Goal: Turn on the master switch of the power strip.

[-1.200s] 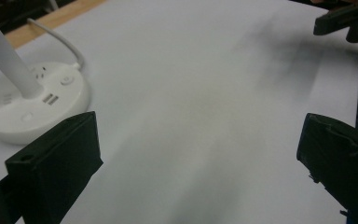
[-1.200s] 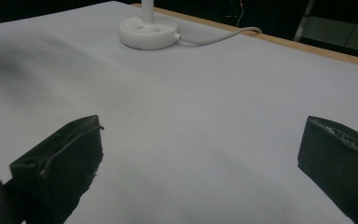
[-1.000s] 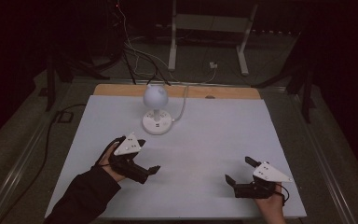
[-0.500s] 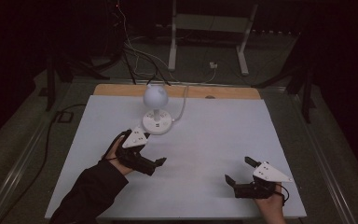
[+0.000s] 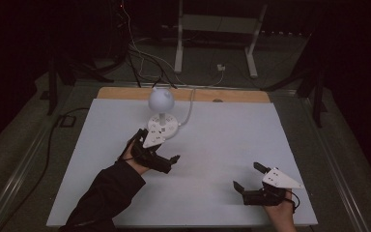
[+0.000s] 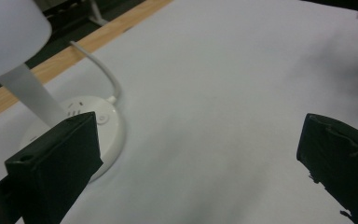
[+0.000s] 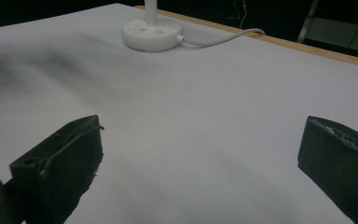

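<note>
My left gripper (image 5: pixel 166 154) hangs with jaws spread just beside the round white plastic base of the small white globe-headed desk lamp (image 5: pixel 161 102), which stands near the far edge of the white-covered table (image 5: pixel 232 130), left of centre. My right gripper (image 5: pixel 251 180), also spread and holding nothing, sits near the table's near right corner. With 1 jaw so near the base, I judge a careless sweep could tip the top-heavy lamp or snag its white cable (image 5: pixel 189 107).
</note>
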Tool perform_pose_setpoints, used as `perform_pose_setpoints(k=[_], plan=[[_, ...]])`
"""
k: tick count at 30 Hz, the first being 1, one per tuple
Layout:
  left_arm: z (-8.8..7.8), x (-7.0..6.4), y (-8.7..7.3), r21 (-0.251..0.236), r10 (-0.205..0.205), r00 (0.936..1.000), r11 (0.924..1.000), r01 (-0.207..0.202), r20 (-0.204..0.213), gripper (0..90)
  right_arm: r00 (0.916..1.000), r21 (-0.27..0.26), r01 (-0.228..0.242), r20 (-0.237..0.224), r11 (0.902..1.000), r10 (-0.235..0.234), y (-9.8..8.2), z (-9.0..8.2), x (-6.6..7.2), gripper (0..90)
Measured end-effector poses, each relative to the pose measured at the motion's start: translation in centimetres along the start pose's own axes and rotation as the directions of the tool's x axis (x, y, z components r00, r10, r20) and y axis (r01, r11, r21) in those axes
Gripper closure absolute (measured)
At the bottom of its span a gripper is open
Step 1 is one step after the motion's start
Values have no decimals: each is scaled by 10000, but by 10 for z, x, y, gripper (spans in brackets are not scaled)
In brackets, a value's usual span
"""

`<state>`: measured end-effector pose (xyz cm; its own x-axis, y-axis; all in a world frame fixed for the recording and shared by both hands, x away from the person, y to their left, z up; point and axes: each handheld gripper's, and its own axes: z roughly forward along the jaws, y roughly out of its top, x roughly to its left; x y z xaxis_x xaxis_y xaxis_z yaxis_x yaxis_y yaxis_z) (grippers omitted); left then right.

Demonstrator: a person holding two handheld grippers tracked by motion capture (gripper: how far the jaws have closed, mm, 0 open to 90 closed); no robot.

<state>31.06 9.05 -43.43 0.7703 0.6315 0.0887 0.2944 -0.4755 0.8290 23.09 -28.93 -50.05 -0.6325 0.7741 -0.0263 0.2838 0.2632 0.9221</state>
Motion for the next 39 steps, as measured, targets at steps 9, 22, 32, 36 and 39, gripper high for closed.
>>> perform_pose_setpoints(k=[9,22,32,36,39], plan=[[15,3,2,-263,-287,9994,9993,282,-186,0,10000,-8,-8,-25,10000,7,0,0,0,0],[39,11,0,-414,-946,9946,9948,928,-423,1,10000,-41,-26,-71,10000,26,0,0,0,0],[54,13,-4,-602,-1156,9870,9922,1094,-1115,1,9999,-84,-58,-141,9999,57,1,-1,1,0],[60,18,-4,-489,-1168,9851,9926,1114,-1266,1,9999,-94,-69,-151,9999,68,1,-1,1,0],[64,22,-5,-421,-1290,9842,9913,1247,-1216,1,9998,-141,-59,-166,9999,56,1,-1,0,0]])
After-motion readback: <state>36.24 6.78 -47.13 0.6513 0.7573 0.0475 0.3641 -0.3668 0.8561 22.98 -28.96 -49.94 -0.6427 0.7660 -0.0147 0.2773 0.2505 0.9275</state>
